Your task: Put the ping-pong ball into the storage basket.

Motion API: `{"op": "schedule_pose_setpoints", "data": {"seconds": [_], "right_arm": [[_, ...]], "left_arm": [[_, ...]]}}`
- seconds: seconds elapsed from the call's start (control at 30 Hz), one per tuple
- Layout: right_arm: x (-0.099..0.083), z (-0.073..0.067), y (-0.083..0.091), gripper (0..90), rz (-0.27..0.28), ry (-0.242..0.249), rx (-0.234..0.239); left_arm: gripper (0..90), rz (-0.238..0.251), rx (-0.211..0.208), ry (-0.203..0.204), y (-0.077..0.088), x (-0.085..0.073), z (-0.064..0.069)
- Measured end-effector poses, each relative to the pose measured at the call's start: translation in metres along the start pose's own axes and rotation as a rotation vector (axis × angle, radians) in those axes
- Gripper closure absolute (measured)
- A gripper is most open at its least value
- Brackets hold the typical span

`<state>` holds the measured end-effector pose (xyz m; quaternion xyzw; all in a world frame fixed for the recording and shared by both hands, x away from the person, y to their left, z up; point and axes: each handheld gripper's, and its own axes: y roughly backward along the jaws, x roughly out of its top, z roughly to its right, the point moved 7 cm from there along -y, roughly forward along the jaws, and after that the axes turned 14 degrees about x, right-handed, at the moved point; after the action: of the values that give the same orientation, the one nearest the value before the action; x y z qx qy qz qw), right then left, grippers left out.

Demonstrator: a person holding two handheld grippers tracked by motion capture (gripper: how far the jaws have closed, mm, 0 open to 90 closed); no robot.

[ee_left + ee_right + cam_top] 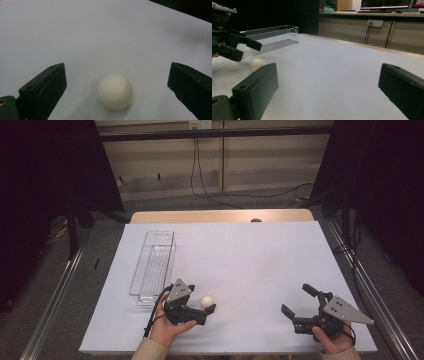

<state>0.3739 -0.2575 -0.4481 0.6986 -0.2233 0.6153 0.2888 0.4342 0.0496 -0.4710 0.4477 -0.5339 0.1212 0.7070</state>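
Jaws of the left hand-held gripper point(117, 87) stand wide apart with the white ball point(115, 91) resting on the worktop point(100, 37) between them, nearer the left jaw than the right and touching neither. That offset is the risk: if one pad reaches the ball first, it may nudge the ball so it rolls out ahead of the jaws across the smooth sheet (nothing there would stop it). A fast squeeze on so round a thing could also pop it forward. Behind and beside this hand-held gripper lies the clear tray point(154, 265), probably the ball's destination, though that is a guess. The right hand-held gripper point(299, 301) is also spread open, holding nothing, well apart.
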Motion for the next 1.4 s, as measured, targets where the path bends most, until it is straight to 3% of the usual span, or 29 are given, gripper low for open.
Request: {"op": "schedule_pose_setpoints", "data": {"seconds": [0.73,1.0,1.3,1.4], "right_arm": [[0.000,0.000,0.000,2.1,0.000,0.000,-0.002],[0.000,0.000,0.000,2.1,0.000,-0.001,-0.001],[0.000,0.001,0.000,2.1,0.001,0.001,-0.003],[0.000,0.000,0.000,2.1,0.000,0.001,-0.002]], "left_arm": [[3.2,-0.026,-0.004,0.013,-0.004,0.001,0.000],[3.7,-0.039,0.011,0.000,-0.007,0.000,0.000],[9.5,-0.062,-0.019,-0.031,-0.008,0.000,0.002],[11.2,-0.076,-0.011,-0.032,-0.010,-0.001,0.003]]}}
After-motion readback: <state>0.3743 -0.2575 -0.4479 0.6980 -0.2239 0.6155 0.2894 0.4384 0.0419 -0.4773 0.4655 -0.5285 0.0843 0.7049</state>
